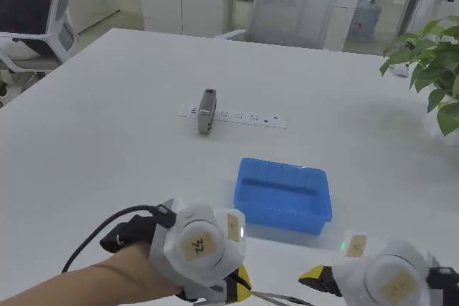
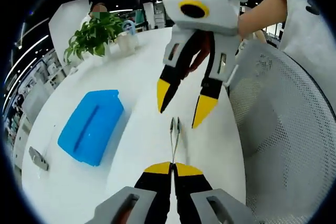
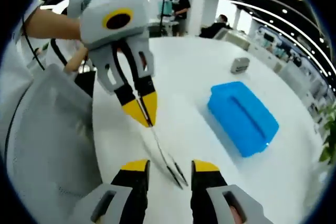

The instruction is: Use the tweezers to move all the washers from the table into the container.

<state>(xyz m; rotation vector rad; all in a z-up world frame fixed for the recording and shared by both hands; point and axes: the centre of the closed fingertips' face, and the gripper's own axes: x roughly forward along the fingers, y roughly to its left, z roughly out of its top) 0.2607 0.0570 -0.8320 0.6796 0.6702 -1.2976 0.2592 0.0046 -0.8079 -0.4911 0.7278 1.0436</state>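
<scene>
Left gripper view: left claw (image 2: 174,168) clamped shut on tweezers (image 2: 175,136). Right claw (image 2: 181,113) faces it, jaws spread wide, holding nothing; tweezers' tips sit between them. Blue container (image 2: 90,127) nearby on worktop (image 2: 142,66).

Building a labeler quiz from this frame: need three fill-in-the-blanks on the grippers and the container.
The left gripper is shut on the ____.
The right gripper has its jaws ____.
The container on the table is coloured ____.
Missing words: tweezers; open; blue.
</scene>
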